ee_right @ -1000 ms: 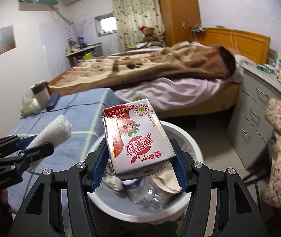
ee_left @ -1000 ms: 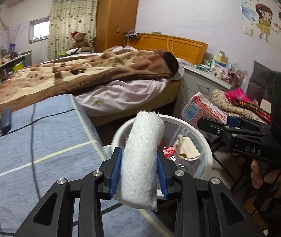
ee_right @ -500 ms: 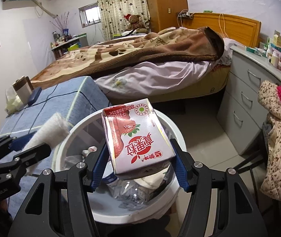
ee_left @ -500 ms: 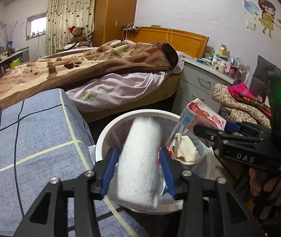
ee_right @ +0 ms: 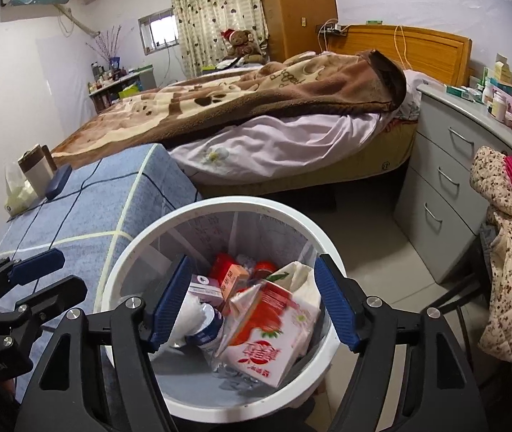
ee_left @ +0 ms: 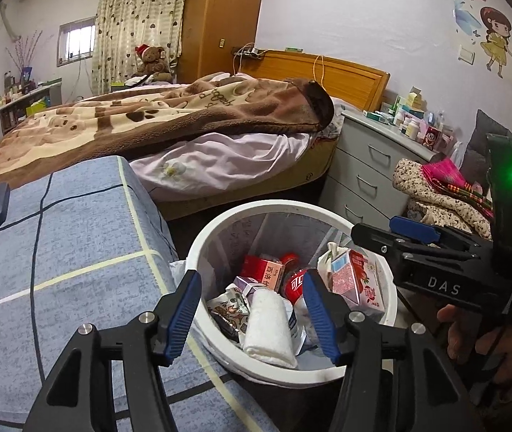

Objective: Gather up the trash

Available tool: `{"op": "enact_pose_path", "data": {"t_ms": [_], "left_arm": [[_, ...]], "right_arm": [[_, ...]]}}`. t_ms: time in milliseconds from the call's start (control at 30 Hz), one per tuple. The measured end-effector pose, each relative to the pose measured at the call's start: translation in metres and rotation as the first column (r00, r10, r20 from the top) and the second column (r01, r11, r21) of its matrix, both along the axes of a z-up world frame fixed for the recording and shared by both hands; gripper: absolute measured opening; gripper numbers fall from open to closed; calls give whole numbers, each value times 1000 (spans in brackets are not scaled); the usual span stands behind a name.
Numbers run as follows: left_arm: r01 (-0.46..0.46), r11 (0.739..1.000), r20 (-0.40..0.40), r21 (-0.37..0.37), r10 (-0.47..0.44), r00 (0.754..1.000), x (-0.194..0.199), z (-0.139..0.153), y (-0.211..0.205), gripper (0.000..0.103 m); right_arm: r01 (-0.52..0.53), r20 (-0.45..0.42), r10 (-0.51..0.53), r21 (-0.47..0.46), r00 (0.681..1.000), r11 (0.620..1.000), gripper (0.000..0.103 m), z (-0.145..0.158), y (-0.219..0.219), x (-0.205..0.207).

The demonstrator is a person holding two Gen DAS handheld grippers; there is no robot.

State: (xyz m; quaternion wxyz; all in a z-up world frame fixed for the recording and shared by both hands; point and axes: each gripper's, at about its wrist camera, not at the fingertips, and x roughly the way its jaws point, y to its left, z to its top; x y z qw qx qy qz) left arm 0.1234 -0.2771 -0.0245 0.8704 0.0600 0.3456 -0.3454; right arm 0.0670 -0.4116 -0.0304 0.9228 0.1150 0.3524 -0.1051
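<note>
Open white round bin mouth, hemmed in on three sides

The white round plastic trash bin (ee_right: 313,232) has an unobstructed mouth but is part-filled with cartons. A blue checked cloth-covered surface (ee_left: 58,252) touches its left rim; the grey drawer chest (ee_right: 447,194) stands right; bare pale floor (ee_right: 371,230) separates bin and bed (ee_right: 292,144).

The bin (ee_right: 293,217) is white. The carton (ee_right: 274,338) is red and white. The towel (ee_left: 270,324) is white. The blanket (ee_left: 169,115) is brown with cream paw prints.
</note>
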Motion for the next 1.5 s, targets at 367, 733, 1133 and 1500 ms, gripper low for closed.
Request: {"op": "enact_pose_path", "data": {"t_ms": [367,733,1133,1500], "left_arm": [[-96,995,37,-14,97,995,-20,9,31,58],[-216,976,107,-31,218,970,-60,16,78,58],[-340,940,201,12,331,922,-96,23,113,59],[-363,932,246,-15,355,902,-121,28,132,59]], "right_arm": [[24,86,-22,-27,996,999,72,15,29,-30],[36,144,-27,-63,989,997,72,19,63,-58],[38,195,-18,-102,981,994,72,24,91,-78],[52,196,-33,-93,980,994,72,19,105,-87]]}}
